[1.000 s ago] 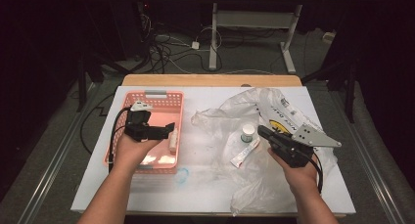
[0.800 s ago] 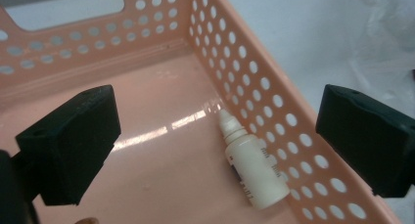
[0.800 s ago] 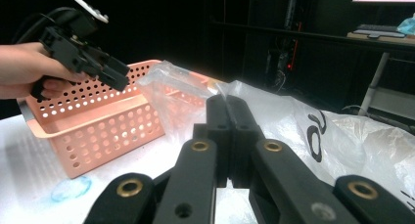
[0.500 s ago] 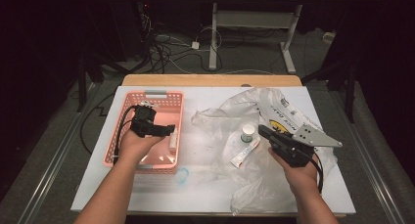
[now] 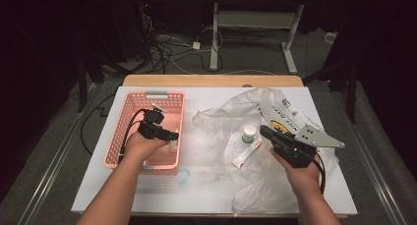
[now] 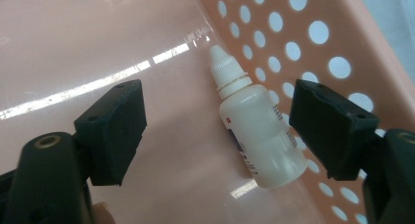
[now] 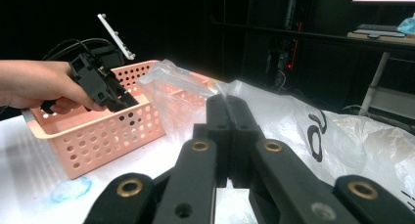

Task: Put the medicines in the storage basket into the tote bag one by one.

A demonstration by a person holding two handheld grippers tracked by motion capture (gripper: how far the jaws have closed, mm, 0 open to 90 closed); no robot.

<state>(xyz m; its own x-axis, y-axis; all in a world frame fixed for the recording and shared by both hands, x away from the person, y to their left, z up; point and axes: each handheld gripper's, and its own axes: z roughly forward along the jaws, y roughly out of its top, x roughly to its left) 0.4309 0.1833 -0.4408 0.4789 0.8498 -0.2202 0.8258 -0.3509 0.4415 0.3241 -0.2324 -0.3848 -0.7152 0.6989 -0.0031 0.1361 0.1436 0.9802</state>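
A small white dropper bottle (image 6: 254,131) lies on its side on the floor of the pink perforated basket (image 6: 313,43), against its wall. My left gripper (image 6: 225,121) reaches down into the basket (image 5: 147,94) with the bottle (image 5: 173,147) between its jaws. The jaws have just been closing, and the pads stand clear of the bottle, the right one nearest. My left gripper (image 5: 169,136) is by the basket's right wall. My right gripper (image 5: 263,130) is shut on nothing and held over the crumpled plastic bag (image 5: 275,107); its jaws (image 7: 228,136) are pressed together.
On the bag lie a white round bottle (image 5: 249,133) and a white tube (image 5: 246,154). A small clear bluish lid (image 5: 183,176) sits on the white table just in front of the basket. Cables and desk legs are on the floor beyond the table.
My left hand has sunk lower into the basket toward the dropper bottle and its jaws have narrowed. The right hand and gripper have kept still.
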